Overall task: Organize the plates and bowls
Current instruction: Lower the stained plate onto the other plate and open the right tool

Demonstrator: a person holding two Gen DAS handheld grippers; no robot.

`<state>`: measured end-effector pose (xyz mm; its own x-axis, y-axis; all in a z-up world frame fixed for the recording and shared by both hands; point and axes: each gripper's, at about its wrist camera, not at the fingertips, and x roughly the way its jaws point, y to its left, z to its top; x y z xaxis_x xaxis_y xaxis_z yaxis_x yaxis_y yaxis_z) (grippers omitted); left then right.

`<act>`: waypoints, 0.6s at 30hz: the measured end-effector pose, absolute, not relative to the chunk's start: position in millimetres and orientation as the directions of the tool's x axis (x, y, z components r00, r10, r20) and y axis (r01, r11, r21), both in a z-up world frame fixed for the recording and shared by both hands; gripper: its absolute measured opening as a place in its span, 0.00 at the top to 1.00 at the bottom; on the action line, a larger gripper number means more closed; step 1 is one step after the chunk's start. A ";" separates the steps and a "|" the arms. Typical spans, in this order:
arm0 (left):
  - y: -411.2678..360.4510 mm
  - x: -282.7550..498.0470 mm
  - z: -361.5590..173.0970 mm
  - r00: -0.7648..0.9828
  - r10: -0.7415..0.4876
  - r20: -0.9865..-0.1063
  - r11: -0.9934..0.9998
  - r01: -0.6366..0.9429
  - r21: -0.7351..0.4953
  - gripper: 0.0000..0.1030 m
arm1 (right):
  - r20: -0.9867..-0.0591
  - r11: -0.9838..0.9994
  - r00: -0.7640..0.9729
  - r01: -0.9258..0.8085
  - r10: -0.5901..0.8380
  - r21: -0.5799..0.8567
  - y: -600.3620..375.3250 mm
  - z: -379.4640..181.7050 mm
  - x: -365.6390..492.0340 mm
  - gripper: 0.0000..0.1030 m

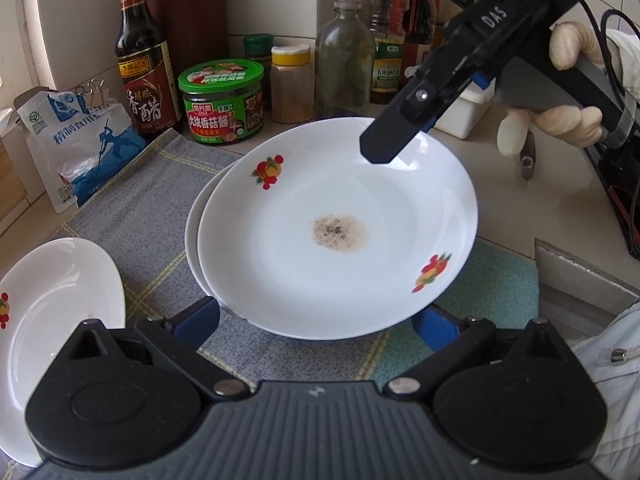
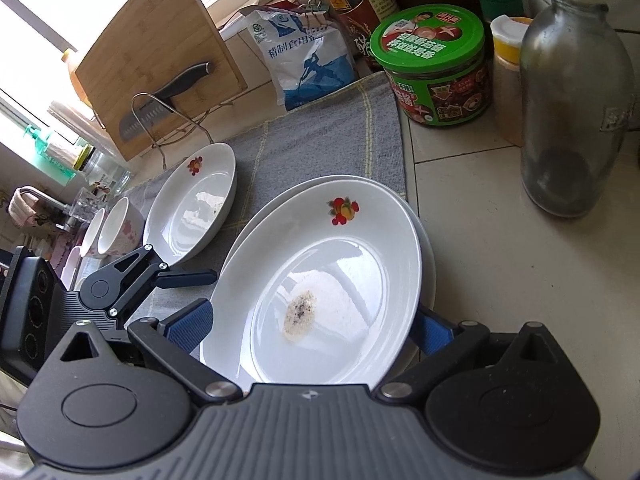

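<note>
Two plates (image 1: 336,232) stacked on desk mat | third plate (image 2: 192,200), bowls (image 2: 116,226) still apart | left gripper (image 1: 316,320), right gripper (image 2: 312,324) both open, holding nothing.

right claw body (image 1: 494,16): "DAS" in white
dark vinegar bottle (image 1: 142,60): "香醋"
green-lid jar (image 1: 222,102): "大块香菇酱", "1913" small above
salt bag (image 1: 76,136): "精制食用盐", partly creased
oil bottle label (image 1: 387,68): too blurred to read
</note>
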<state>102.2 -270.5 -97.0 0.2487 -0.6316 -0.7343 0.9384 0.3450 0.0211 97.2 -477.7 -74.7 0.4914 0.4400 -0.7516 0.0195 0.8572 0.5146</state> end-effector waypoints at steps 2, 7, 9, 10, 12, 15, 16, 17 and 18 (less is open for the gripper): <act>-270.1 100.4 -96.1 0.247 -0.640 -0.727 0.347 0.938 0.014 0.02 | -0.760 0.865 0.491 0.025 0.426 0.501 -474.9 -74.4 96.9 0.00; -270.0 97.1 -94.9 0.252 -0.654 -0.713 0.350 0.937 0.010 0.02 | -0.772 0.877 0.493 0.036 0.402 0.479 -469.3 -74.6 95.3 0.00; -269.8 96.3 -94.2 0.255 -0.659 -0.708 0.352 0.936 0.009 0.02 | -0.773 0.878 0.497 0.042 0.395 0.476 -468.7 -74.2 94.0 0.00; -269.4 95.8 -93.9 0.256 -0.662 -0.705 0.354 0.935 0.007 0.02 | -0.773 0.881 0.500 0.043 0.390 0.472 -468.9 -74.0 93.5 0.00; -269.2 95.2 -94.0 0.261 -0.665 -0.699 0.361 0.932 0.004 0.02 | -0.776 0.888 0.507 0.046 0.375 0.458 -467.6 -73.8 92.5 0.00; -268.8 93.8 -95.0 0.268 -0.665 -0.697 0.372 0.928 0.001 0.02 | -0.784 0.896 0.509 0.054 0.356 0.441 -465.1 -74.4 91.1 0.00; -268.4 93.0 -95.3 0.270 -0.665 -0.696 0.372 0.928 0.005 0.02 | -0.787 0.898 0.507 0.056 0.352 0.437 -464.6 -74.8 90.5 0.00; -268.3 92.3 -95.6 0.272 -0.664 -0.697 0.373 0.928 0.007 0.02 | -0.788 0.899 0.507 0.057 0.349 0.434 -464.0 -75.1 90.1 0.00; -268.0 91.8 -96.1 0.274 -0.662 -0.697 0.375 0.927 0.007 0.02 | -0.787 0.899 0.511 0.058 0.346 0.433 -463.8 -75.0 89.4 0.00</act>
<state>91.8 -268.0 -96.1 0.2736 -0.6624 -0.6974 0.9268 0.3754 0.0071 89.4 -463.8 -75.0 0.5112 0.3461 -0.7867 0.0578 0.8994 0.4332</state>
